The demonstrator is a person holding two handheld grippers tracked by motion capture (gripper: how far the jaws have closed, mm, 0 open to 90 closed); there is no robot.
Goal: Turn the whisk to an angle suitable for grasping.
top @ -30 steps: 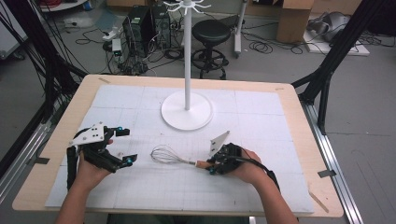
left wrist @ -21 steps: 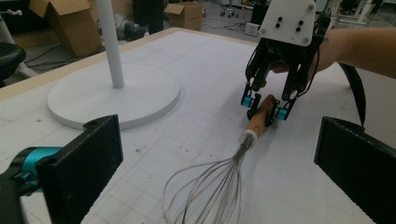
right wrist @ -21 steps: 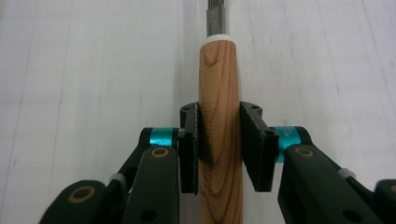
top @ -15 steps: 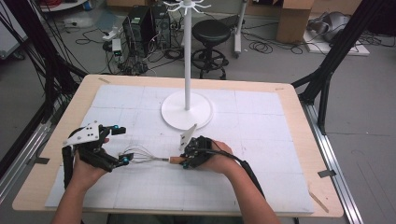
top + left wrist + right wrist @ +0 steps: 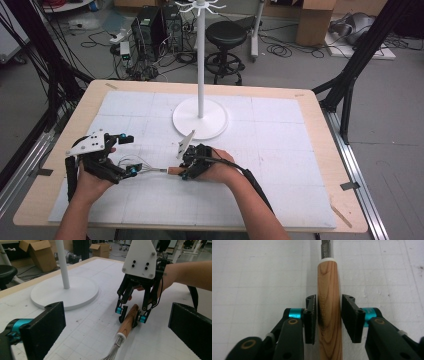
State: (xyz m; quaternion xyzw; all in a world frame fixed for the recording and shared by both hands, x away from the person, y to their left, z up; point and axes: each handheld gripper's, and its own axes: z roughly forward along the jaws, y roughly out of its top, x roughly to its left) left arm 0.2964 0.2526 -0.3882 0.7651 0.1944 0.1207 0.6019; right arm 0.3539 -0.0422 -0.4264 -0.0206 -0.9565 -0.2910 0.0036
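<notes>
A wire whisk (image 5: 174, 171) with a wooden handle (image 5: 329, 290) lies on the white mat, wire head pointing left. My right gripper (image 5: 184, 172) straddles the handle (image 5: 128, 318). Its jaws have just been opening, and the right gripper view shows narrow gaps between the pads (image 5: 350, 317) and the wood, so nothing is pressed. My left gripper (image 5: 131, 155) stands wide open at the left. The whisk's wires (image 5: 112, 353) reach in between its two black jaws without touching either one.
A white pole stand with a round base (image 5: 200, 119) rises just behind the right hand. The wooden table edge (image 5: 60, 135) frames the gridded mat. Behind the table are a stool (image 5: 227, 37), cables and cardboard boxes.
The right hand has slid left along the mat with the whisk, bringing its wire head in between the left gripper's jaws. The right jaws have parted slightly from the handle. The left hand kept still.
</notes>
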